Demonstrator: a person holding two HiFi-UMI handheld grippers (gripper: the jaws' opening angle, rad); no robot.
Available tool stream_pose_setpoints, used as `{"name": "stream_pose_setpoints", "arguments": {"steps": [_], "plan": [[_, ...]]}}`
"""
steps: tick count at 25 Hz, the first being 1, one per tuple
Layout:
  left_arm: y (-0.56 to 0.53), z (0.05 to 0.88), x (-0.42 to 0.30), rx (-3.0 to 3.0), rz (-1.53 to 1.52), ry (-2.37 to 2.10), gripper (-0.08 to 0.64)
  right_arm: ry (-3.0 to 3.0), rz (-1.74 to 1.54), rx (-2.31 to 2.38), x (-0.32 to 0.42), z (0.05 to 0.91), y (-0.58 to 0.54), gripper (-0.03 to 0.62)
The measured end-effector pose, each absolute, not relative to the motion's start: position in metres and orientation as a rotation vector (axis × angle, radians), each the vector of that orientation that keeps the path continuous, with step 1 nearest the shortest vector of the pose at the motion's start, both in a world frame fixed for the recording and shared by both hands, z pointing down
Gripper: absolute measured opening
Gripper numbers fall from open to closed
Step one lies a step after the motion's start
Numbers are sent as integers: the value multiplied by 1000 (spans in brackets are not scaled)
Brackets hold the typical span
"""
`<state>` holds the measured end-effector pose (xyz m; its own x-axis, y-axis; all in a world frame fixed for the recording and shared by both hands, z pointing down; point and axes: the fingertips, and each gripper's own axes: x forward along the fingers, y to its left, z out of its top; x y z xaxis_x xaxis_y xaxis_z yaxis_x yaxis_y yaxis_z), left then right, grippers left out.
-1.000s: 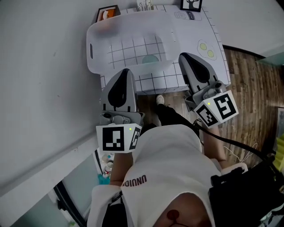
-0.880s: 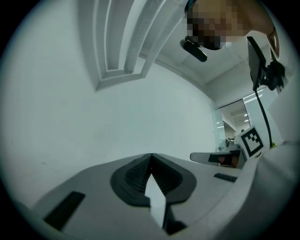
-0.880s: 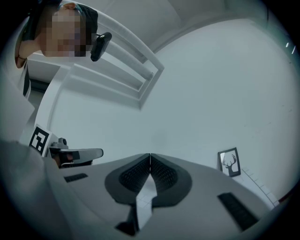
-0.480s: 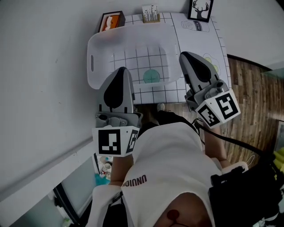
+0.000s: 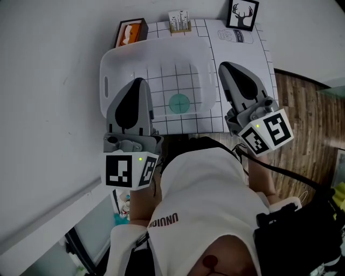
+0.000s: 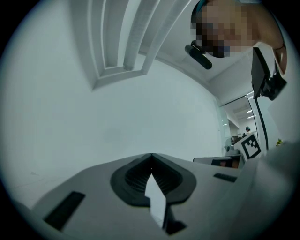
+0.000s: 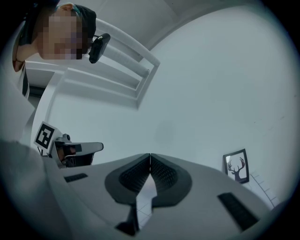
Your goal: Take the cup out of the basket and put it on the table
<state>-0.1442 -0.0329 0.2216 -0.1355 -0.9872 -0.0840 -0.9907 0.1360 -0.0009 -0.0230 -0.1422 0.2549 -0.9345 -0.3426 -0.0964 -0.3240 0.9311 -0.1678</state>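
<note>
Basket of translucent white plastic [image 5: 161,56], rectangular with rounded corners and a slot handle on its left wall, sits in the upper middle of the head view on a table covered in a white sheet with a black grid [image 5: 188,125]. A teal round shape [image 5: 178,102] lies inside the basket's outline, near its lower right corner. Grid lines run across it, so I cannot tell whether it is the cup or a mark under the basket.

The grey left gripper [image 5: 138,82] reaches over the basket's lower left part. In the left gripper view its jaws [image 6: 151,158] are pressed together with nothing between them, facing a bare white wall. The grey right gripper [image 5: 223,66] hangs just right of the basket, above the gridded sheet. Its jaws [image 7: 150,157] are likewise closed and empty.

Along the table's far edge, at the top of the head view, stand an orange box [image 5: 129,33], a small white card stand [image 5: 179,20] and a black-framed deer picture [image 5: 242,14]. That deer picture also shows at the lower right of the right gripper view [image 7: 236,165]. Brown wood flooring [image 5: 302,108] fills the right side of the head view.
</note>
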Motion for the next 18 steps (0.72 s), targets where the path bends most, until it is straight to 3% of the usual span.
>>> {"name": "stream_pose_setpoints", "arguments": {"steps": [18], "plan": [[-80,221,-155,-2269,-41,2155,14,2933,-285,-592,-37,252,-163,20]]}}
